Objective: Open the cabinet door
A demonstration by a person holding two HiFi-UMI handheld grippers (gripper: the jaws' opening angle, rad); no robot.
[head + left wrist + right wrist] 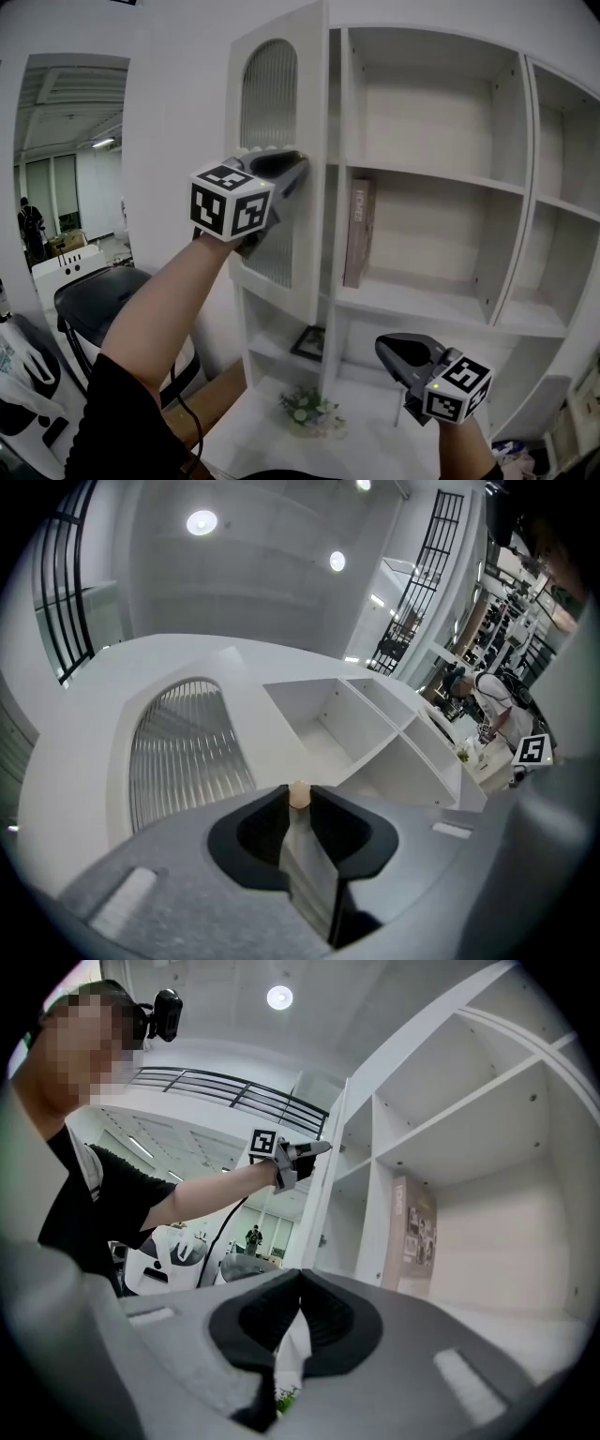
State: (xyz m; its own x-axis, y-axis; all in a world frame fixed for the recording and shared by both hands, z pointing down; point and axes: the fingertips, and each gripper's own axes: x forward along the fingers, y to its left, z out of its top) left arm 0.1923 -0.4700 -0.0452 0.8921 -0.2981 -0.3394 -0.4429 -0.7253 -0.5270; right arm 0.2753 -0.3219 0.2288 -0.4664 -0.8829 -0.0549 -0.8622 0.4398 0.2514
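Mostly done: cabinet door (272, 94) stands wide open.
My left gripper (289, 173) pinches the door-edge knob (298, 795); right gripper (398, 352) jaws pressed together, empty.

No words or numbers can be read. The brown book (359, 230), just right of the left gripper (300, 172) and up above the right gripper (382, 348), has letters running down it, but they are too small to read.

Left side: cabinet door (272, 103) swung outward, barring passage.
Top shelf (431, 175): open throughout.
Middle shelf (422, 298): book (359, 232) at left, free rightward.
Below: flowers (309, 410) obstruct.
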